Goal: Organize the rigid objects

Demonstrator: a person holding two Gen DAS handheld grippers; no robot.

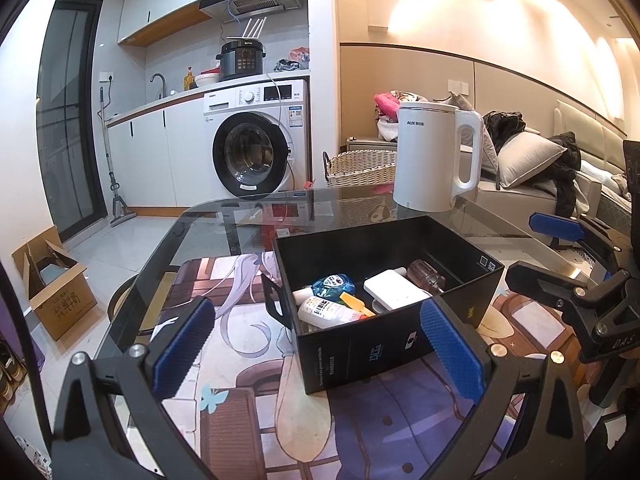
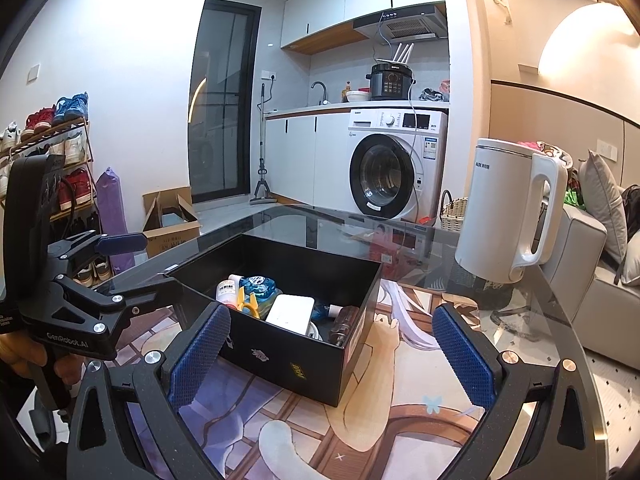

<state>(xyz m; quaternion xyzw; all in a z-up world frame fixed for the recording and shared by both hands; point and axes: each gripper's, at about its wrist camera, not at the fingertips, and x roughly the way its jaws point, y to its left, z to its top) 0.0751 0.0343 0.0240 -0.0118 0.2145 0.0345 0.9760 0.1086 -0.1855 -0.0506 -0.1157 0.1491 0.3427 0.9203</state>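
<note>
A black open box (image 1: 460,248) stands on the printed mat on the glass table; it also shows in the right wrist view (image 2: 280,356). Inside lie a white bottle (image 1: 328,311), a blue tape dispenser (image 1: 334,283), a white flat adapter (image 1: 394,290), an orange clip (image 1: 354,304) and a brown screwdriver handle (image 1: 428,276). My left gripper (image 1: 320,346) is open and empty, held just before the box's near wall. My right gripper (image 2: 332,350) is open and empty, near the box from the other side. The right gripper also shows at the right of the left wrist view (image 1: 552,252).
A white electric kettle (image 1: 436,156) stands on the glass table (image 1: 224,220) behind the box; it also shows in the right wrist view (image 2: 508,212). A washing machine (image 1: 256,140), a wicker basket (image 1: 360,168), a cardboard box (image 1: 56,288), a shoe rack (image 2: 52,152) and a sofa (image 1: 560,168) surround the table.
</note>
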